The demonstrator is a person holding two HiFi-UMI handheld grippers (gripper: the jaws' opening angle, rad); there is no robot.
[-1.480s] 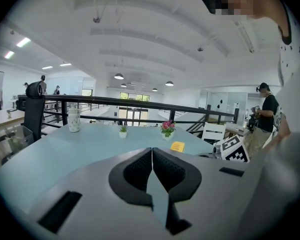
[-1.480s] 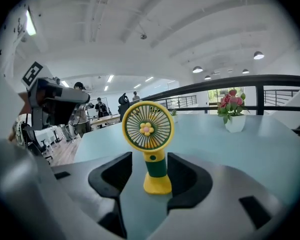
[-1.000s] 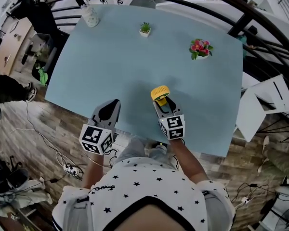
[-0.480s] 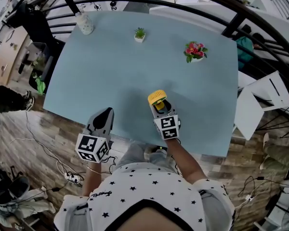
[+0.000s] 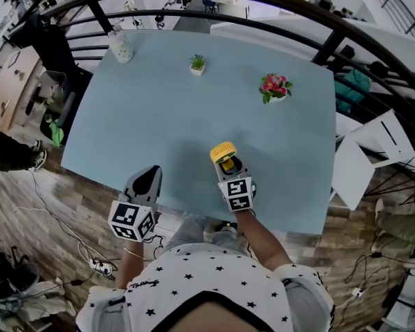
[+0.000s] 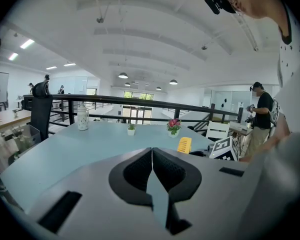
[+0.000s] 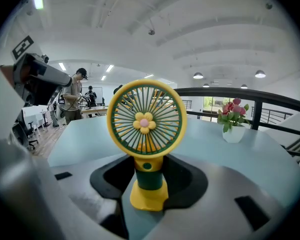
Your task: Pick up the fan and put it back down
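The light blue desk [image 5: 166, 95] fills most of the head view. The person stands at its near edge with one pair of tongs in each hand.

The left tongs [image 5: 151, 173] hang over this near edge, well apart from the work. In the left gripper view their jaws lie together and nothing is between them. The right tongs [image 5: 226, 163] reach onto the desk. Their jaws have just been closing, but a gap shows on each side of what stands between them, so I judge that the pads do not press yet.

That thing is the fan [image 7: 146, 121], small, yellow and green. It stands upright on its own base on the desk, toward the near edge and well apart from the flower pot [image 5: 274, 88].

The danger I see is tipping. The round head is wide, while the stem and the base are narrow. If one pad arrives before the other, it may push the fan sideways and knock it over. A grip on the flared base alone may let it slip during the lift.

The stem stands about in the middle between the two jaws. The grille rises above the pads and faces the camera of these tongs.
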